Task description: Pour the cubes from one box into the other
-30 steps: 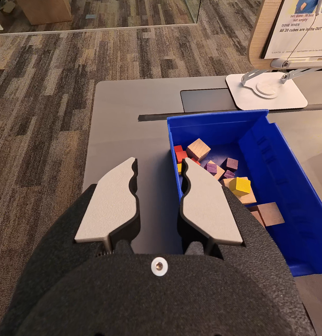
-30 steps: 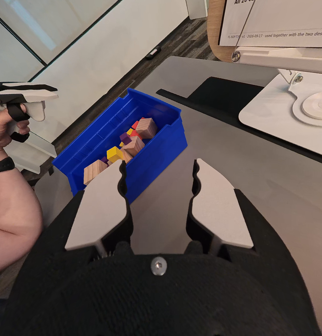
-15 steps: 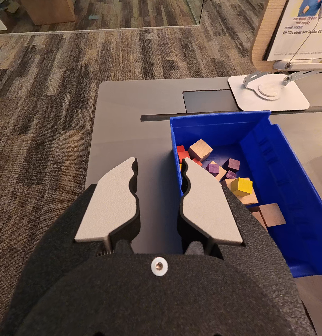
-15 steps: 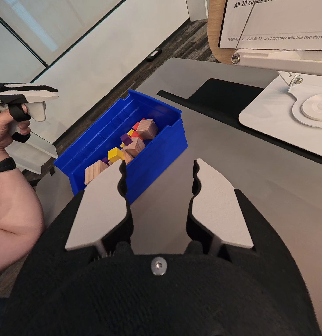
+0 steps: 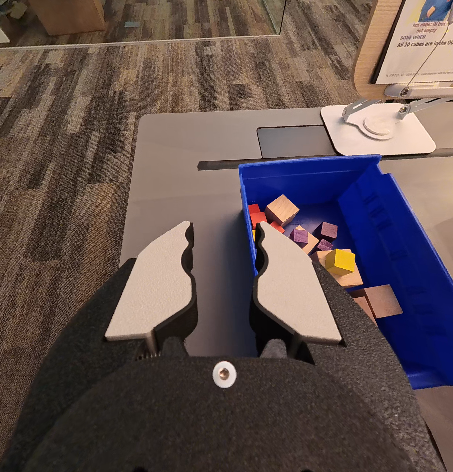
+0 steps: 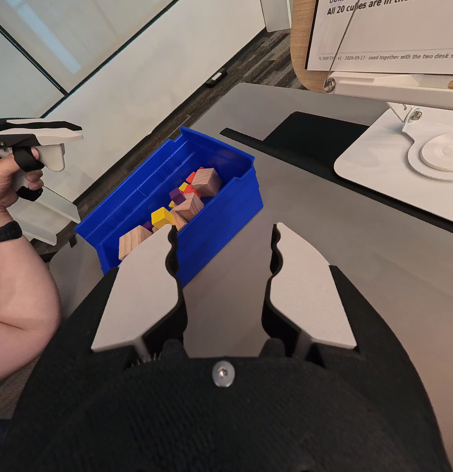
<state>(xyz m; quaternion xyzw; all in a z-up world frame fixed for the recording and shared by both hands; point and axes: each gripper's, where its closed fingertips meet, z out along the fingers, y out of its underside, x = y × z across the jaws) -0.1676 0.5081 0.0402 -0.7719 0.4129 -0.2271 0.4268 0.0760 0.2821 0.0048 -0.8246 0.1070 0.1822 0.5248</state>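
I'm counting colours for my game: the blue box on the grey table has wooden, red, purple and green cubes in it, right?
Nearly. No cube is green: the bright one is a yellow cube. The left wrist view shows it in the blue box with wooden, red and purple ones.

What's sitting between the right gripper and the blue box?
Nothing: only bare grey table separates the right gripper from the blue box, per the right wrist view.
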